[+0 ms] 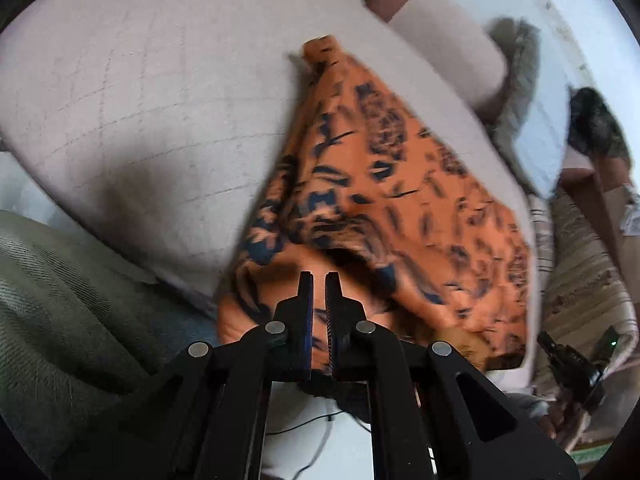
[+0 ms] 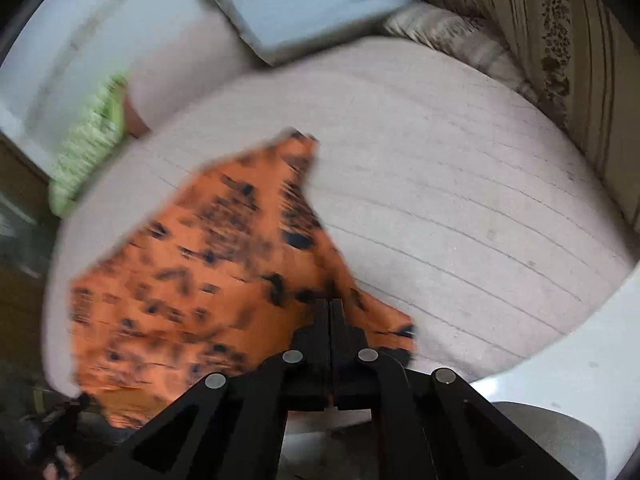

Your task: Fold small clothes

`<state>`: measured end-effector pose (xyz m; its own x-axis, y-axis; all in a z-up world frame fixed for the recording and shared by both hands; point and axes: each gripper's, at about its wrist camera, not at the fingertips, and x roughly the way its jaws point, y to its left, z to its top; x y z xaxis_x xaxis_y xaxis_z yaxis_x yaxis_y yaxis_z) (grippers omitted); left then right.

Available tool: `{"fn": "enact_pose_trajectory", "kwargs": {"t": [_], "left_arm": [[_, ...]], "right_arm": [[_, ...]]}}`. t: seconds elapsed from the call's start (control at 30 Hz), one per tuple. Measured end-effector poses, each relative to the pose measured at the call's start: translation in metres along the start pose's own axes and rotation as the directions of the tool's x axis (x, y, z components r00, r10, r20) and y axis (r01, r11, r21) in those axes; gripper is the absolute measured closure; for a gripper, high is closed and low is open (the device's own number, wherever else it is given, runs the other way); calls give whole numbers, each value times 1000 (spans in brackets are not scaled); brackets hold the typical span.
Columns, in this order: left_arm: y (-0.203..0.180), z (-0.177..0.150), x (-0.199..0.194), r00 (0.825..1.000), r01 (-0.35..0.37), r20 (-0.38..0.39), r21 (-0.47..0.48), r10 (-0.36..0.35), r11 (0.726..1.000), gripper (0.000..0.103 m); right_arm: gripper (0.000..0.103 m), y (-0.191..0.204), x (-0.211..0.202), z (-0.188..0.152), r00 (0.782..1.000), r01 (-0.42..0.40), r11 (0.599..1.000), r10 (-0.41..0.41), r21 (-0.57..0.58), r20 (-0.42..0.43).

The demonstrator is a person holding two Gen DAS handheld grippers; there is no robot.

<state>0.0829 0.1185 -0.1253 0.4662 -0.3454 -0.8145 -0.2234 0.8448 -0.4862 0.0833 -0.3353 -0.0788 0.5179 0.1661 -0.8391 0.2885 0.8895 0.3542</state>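
Note:
An orange garment with dark blue print [image 1: 384,184] lies spread on a pale quilted bed cover [image 1: 140,92]. My left gripper [image 1: 319,280] is shut on the garment's near edge, with cloth pinched between the fingers. In the right wrist view the same orange garment [image 2: 208,272] stretches away to the left, and my right gripper [image 2: 330,304] is shut on its near right edge. The right gripper also shows in the left wrist view [image 1: 568,360] at the lower right. Both views are blurred by motion.
A green patterned cloth [image 2: 92,140] lies at the bed's far edge. A pale blue pillow [image 2: 312,0] and a striped cushion [image 2: 540,40] lie beyond the cover. Olive fabric [image 1: 60,300] is at the left. Grey fluffy slippers [image 1: 516,80] are at the right.

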Motion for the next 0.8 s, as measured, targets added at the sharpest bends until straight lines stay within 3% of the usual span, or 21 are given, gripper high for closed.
{"fn": "enact_pose_trajectory", "kwargs": {"t": [0.07, 0.13, 0.2, 0.3, 0.43, 0.47, 0.53, 0.63, 0.8], "left_arm": [[-5, -1, -9, 999, 23, 30, 19, -24, 1000, 98], [-6, -5, -15, 998, 50, 43, 26, -51, 998, 89], [-5, -4, -19, 996, 76, 47, 28, -77, 997, 62], [-11, -4, -21, 994, 82, 71, 46, -85, 996, 47], [-19, -8, -17, 995, 72, 57, 74, -76, 995, 47], [-19, -8, -15, 996, 68, 48, 75, -72, 995, 47], [-18, -9, -11, 997, 69, 31, 60, -71, 996, 47], [-15, -9, -11, 996, 80, 31, 38, -82, 996, 47], [-15, -12, -8, 995, 96, 8, 25, -96, 995, 47]], "right_arm": [[102, 0, -15, -1, 992, -114, 993, 113, 8, 64], [101, 3, -24, -4, 978, -185, 983, 184, 5, 99], [100, 12, -25, -7, 966, -242, 970, 241, 5, 93], [96, 21, -17, -15, 934, -356, 934, 355, 30, 34], [53, 37, -8, -29, 895, -445, 894, 447, 56, -12], [52, 40, -7, -33, 890, -454, 889, 455, 61, -13], [52, 44, 1, -38, 891, -449, 891, 452, 68, -49], [52, 41, 16, -45, 908, -398, 911, 408, 105, -95], [52, 25, 21, -49, 939, -317, 939, 331, 133, -98]]}}
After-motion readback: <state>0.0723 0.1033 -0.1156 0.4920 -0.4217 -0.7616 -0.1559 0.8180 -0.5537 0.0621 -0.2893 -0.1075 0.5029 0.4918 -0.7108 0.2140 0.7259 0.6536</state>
